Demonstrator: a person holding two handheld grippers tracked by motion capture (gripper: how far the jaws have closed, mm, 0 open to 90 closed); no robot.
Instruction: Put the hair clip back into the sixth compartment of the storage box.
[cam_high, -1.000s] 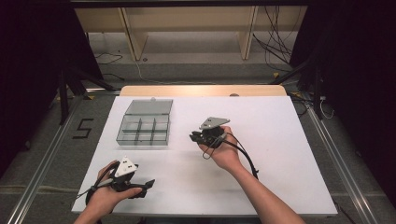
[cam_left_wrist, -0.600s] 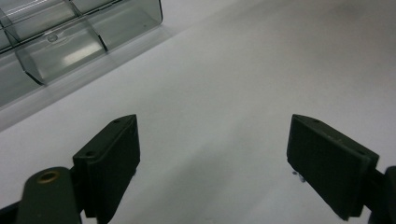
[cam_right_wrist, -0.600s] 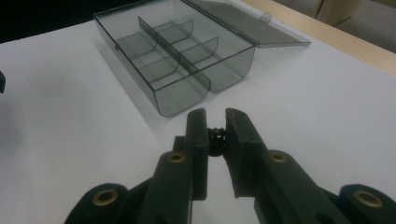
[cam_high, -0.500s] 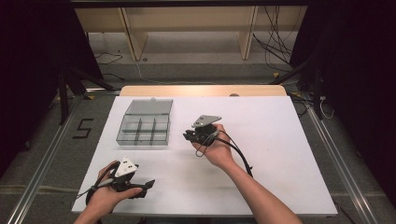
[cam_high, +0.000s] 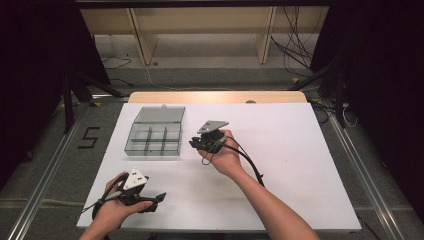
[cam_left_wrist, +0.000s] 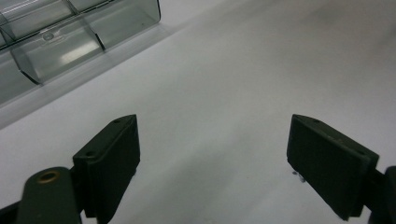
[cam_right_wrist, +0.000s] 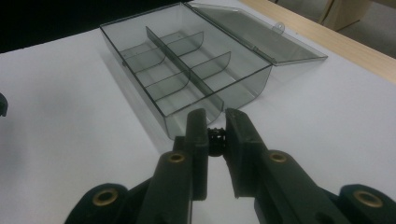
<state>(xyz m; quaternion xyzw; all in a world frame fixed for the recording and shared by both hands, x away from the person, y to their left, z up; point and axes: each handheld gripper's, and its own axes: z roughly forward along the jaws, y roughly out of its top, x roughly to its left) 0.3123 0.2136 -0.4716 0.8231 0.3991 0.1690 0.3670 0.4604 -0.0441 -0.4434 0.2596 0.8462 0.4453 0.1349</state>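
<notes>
Presently the right gripper (cam_high: 196, 143), held above the middle of the white table (cam_high: 300, 165), has its jaws pinched close on a small dark ridged part (cam_right_wrist: 215, 138), too small to identify further; in the right gripper view that part sits between the pads just short of the near corner of the clear divided box (cam_right_wrist: 187, 79). Box lies at about 10 o'clock from table centre, lid (cam_high: 160, 114) open and laid flat toward 12 o'clock, compartments looking bare. Right gripper points toward 9 o'clock at the box's right end, near it but apart. Left gripper (cam_high: 159, 197) sits at 7 o'clock by the near table edge, jaws spread wide with bare table between them; box at 11 o'clock in its own view (cam_left_wrist: 51, 42).
</notes>
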